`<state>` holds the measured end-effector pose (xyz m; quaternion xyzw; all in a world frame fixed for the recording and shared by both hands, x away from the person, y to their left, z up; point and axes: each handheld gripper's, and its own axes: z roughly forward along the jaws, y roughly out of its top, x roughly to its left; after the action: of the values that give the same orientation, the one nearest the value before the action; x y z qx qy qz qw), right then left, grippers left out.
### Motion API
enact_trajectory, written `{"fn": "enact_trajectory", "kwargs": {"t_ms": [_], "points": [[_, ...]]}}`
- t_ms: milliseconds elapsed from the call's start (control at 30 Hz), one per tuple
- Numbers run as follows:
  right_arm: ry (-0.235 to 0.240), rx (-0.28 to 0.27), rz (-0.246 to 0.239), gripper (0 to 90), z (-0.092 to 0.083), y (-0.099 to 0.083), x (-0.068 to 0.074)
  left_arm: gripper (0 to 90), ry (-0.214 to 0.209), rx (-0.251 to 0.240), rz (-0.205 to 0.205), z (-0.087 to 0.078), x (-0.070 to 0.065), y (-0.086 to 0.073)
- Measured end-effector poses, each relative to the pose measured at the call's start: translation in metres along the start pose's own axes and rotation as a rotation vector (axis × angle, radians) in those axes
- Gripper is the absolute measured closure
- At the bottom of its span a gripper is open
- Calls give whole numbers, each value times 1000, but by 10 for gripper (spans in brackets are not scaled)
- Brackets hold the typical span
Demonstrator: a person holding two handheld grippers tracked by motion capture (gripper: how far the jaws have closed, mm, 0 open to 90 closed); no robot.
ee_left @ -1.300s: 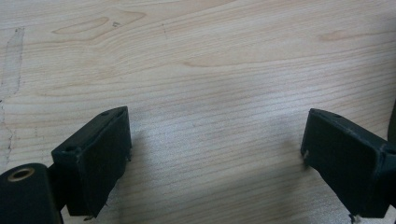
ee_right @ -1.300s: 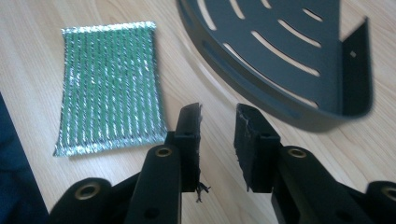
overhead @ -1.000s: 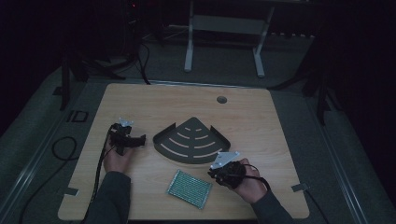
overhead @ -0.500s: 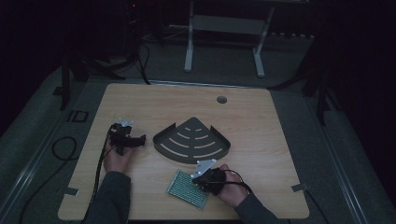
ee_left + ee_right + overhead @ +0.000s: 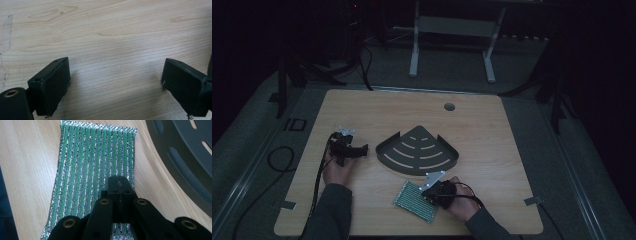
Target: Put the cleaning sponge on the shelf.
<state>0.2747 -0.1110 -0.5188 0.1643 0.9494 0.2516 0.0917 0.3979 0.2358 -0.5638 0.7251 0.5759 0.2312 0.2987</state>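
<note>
A green metallic-striped scouring pad (image 5: 413, 201) lies flat near the table's front edge. In the right gripper view the pad (image 5: 95, 157) spreads under my right gripper (image 5: 120, 182), whose jaws are pressed together above its near half; nothing shows between them. From above, the right gripper (image 5: 432, 192) sits at the pad's right side. A dark fan-shaped slotted tray (image 5: 417, 150) rests at the table's middle, and its rim (image 5: 175, 157) runs just right of the pad. My left gripper (image 5: 361, 149) lies left of the tray, open over bare wood (image 5: 115, 85).
The wooden table (image 5: 512, 150) has a round cable hole (image 5: 449, 106) near its back edge. Cables (image 5: 277, 160) trail off the left side. Tape marks (image 5: 532, 201) sit at the front corners. A white-legged frame (image 5: 452, 30) stands on the floor beyond.
My right gripper has moved left from the table's right side onto the green pad. The left gripper, the tray and the pad have stayed put.
</note>
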Motion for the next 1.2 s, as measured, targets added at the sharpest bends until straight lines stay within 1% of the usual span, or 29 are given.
{"fn": "enact_trajectory", "kwargs": {"t_ms": [67,300,367,400,467,767,900,933,1000,1067,1167,1200], "points": [[-3,1,5,899,-2,-4,-3,91,0,0,0,0,0,0],[-20,4,52,898,-12,-22,-14,91,0,0,0,0,0,0],[-25,5,58,899,-13,-25,-16,91,0,0,0,0,0,0],[-36,10,73,899,-17,-31,-20,91,0,0,0,0,0,0],[-47,15,88,898,-20,-37,-25,91,0,0,0,0,0,0],[-95,41,149,898,-33,-60,-44,91,0,0,0,0,0,0],[-119,50,186,898,-40,-72,-53,91,0,0,0,0,0,0],[-119,50,186,899,-40,-72,-53,91,0,0,0,0,0,0],[-136,54,213,898,-45,-81,-61,91,0,0,0,0,0,0],[-150,58,229,898,-48,-87,-66,91,0,0,0,0,0,0],[-185,73,234,899,-53,-95,-74,91,0,0,0,0,0,0],[-190,73,238,899,-54,-97,-75,91,0,0,0,0,0,0]]}}
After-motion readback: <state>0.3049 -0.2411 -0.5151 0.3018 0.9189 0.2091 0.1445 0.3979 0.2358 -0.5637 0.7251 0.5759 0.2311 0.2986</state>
